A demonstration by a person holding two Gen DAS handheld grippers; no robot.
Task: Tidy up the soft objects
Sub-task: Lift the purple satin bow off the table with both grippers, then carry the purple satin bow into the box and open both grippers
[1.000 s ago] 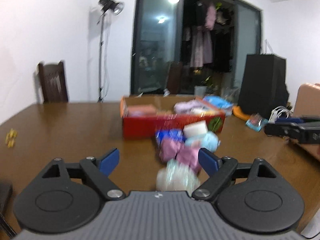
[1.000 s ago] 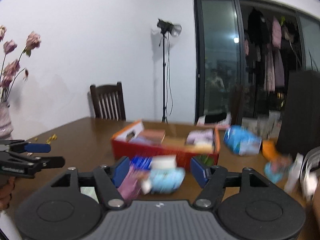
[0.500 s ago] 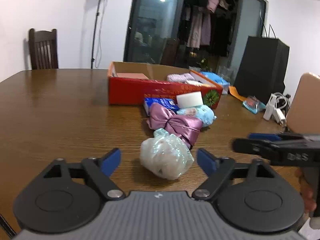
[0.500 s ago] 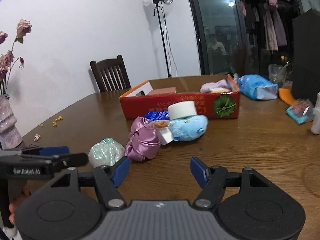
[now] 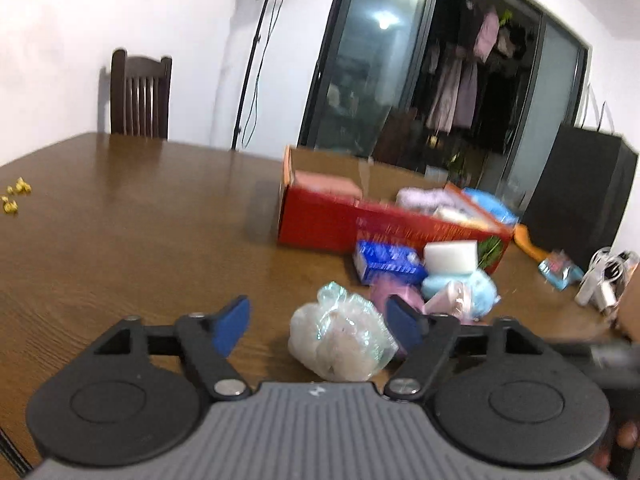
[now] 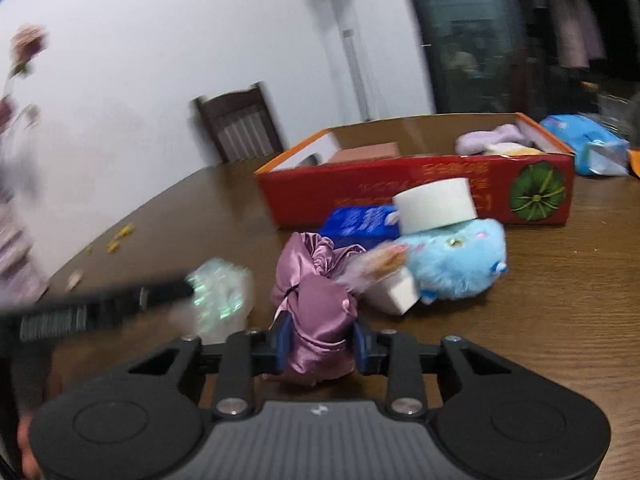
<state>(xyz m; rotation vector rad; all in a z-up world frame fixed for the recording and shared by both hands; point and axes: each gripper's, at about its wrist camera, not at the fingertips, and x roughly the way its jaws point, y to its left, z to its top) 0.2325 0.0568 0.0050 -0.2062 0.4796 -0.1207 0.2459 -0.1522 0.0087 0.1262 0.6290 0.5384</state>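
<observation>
Right gripper [image 6: 320,346] clamps the purple satin bow [image 6: 316,320]; left gripper [image 5: 318,322] apart, apparently around the plastic-wrapped bundle [image 5: 340,338].

My right gripper [image 6: 319,345] is clamped on the purple satin bow [image 6: 316,300]. Just right of the bow: blue plush [image 6: 460,258] with white sponge [image 6: 434,208] on top. Behind the bow, red box [image 6: 416,188]. Left of the bow: clear crinkly bag [image 6: 222,296], left gripper [image 6: 120,304] blurred across it. All on tabletop [image 6: 560,312].
</observation>
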